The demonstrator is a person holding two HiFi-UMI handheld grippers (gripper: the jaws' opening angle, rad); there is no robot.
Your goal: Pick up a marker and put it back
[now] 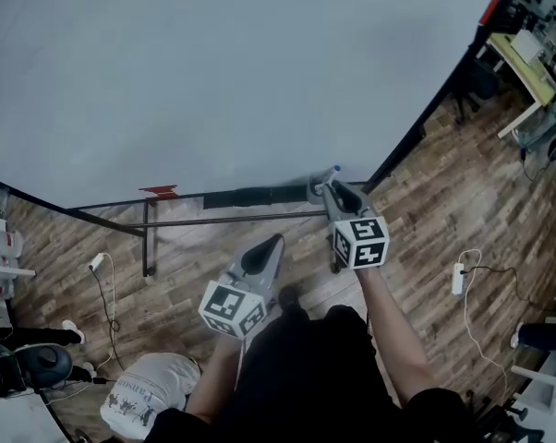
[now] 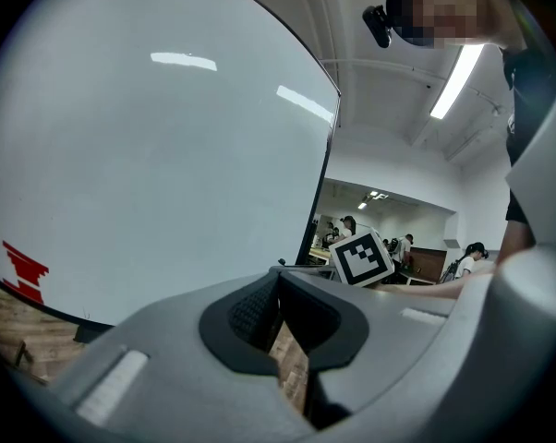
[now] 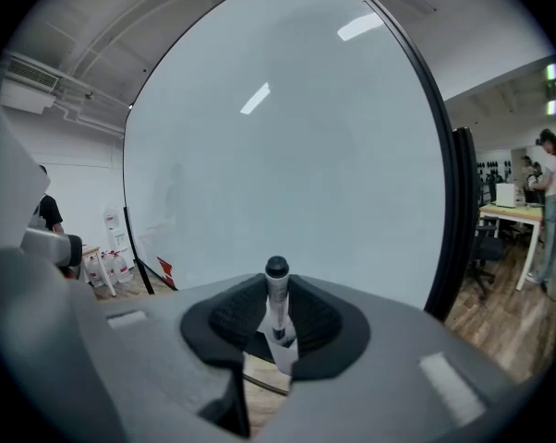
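Firmly, the grey right gripper clamps a white black-capped marker upright, before a pale whiteboard. Grey left gripper — closed, empty.

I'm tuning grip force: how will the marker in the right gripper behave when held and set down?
The marker looks rigid, slim and light, so a mild squeeze by the right gripper probably suffices. Its smooth round barrel, upright between the pads, may slip or pivot. Laid on the ledge, it could roll.
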